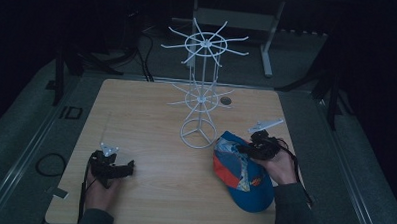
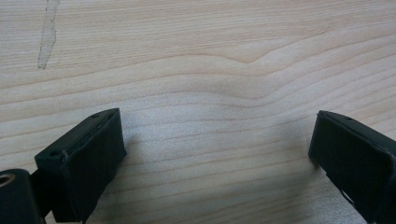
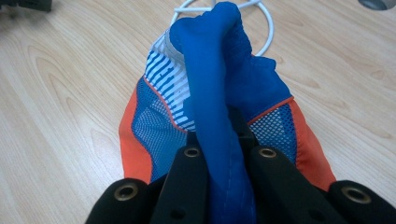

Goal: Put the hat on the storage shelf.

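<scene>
A blue cap [image 1: 244,173] with orange, striped and mesh panels lies at the right front of the wooden table [image 1: 151,115]. My right gripper [image 1: 247,148] is shut on the cap's blue fabric; in the right gripper view the cloth [image 3: 219,116] is pinched between the two black jaws and rises in a fold. My left gripper [image 1: 127,168] rests at the left front, held by a hand, and its jaws stand wide apart over bare wood [image 2: 219,154] with nothing between them. A white wire rack [image 1: 202,92] with two tiers of spokes stands mid-table, just left of the cap.
The rack's ring base [image 1: 198,133] sits close to the cap's crown and appears as a white ring [image 3: 261,28] beyond the fabric. A small dark round object [image 1: 226,100] lies behind the rack. A pale scuff [image 2: 46,32] marks the wood.
</scene>
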The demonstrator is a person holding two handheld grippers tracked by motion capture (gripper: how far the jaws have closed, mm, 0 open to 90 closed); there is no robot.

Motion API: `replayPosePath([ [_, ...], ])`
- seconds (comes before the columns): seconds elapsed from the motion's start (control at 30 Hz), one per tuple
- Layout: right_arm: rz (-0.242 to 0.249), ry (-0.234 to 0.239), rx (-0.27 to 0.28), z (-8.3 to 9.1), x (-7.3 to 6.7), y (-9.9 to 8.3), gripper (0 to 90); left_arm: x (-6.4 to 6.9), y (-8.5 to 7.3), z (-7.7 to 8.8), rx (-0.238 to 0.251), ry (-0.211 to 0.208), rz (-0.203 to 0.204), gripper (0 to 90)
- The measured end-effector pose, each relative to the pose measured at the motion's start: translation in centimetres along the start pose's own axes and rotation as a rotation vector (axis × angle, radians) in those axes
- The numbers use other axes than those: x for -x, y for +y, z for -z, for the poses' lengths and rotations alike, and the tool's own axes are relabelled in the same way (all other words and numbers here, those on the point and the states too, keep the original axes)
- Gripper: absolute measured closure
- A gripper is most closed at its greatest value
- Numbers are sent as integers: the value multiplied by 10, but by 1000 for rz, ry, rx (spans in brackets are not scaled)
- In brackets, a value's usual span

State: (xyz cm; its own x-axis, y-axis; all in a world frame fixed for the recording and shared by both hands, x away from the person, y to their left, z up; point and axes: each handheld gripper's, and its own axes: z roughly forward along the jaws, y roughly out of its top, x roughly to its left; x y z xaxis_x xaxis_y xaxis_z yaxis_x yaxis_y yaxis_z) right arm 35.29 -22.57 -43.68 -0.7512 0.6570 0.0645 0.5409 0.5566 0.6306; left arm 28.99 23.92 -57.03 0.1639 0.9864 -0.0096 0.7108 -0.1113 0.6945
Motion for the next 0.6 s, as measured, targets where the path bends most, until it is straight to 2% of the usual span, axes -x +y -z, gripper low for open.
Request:
replayPosePath([
  [0.27,0,7,27,7,-2,2,886,0,0,0,0,0,2,39],
  [0.6,29,24,81,24,-12,10,886,0,0,0,0,0,2,39],
])
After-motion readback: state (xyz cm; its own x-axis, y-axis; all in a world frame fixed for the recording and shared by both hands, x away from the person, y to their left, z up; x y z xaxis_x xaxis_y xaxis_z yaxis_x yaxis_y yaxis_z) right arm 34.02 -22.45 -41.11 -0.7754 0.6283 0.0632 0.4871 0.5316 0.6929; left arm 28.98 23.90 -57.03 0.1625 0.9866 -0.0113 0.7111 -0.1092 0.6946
